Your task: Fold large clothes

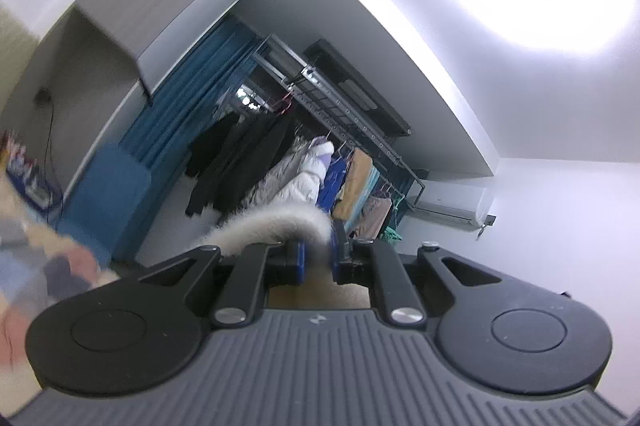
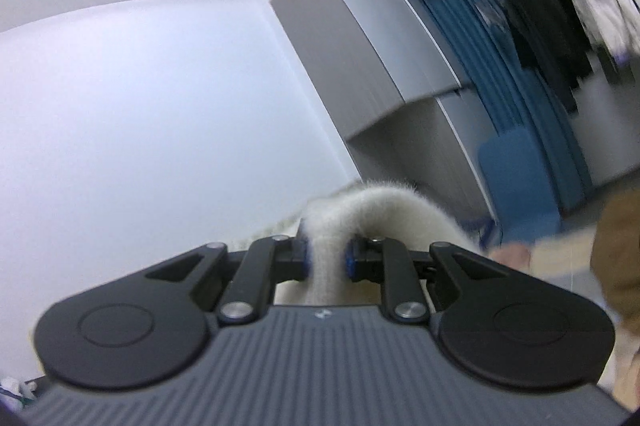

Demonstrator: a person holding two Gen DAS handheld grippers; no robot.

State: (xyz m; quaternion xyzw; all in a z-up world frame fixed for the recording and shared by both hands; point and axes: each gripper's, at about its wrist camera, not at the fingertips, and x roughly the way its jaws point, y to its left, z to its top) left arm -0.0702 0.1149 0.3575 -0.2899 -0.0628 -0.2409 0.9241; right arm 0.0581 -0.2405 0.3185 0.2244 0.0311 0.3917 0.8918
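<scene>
**Fuzzy cream garment held up by both grippers**

Two wrist views, each looking forward along a handheld gripper that points slightly upward into a bedroom. In the left view, the left gripper [image 1: 318, 258] has its jaws closed on a band of fuzzy cream garment [image 1: 264, 226], which arcs up over the blue pads and trails off to the left. In the right view, the right gripper [image 2: 326, 258] has its jaws clamped on a similar thick fold of the same pale, fleecy fabric, which curves away to the right.

Pinching two separate spots likely serves to lift the garment clear and let it hang open between the hands, ready to spread flat for folding. The rest of the garment falls below both views, so its shape cannot be told.

Behind, a clothes rail [image 1: 348, 114] carries hanging coats, beside blue curtains [image 1: 188, 98] and a grey wardrobe [image 2: 360, 66]. An air conditioner [image 1: 452, 206] sits on the wall. Both views are blurred at the edges.
</scene>
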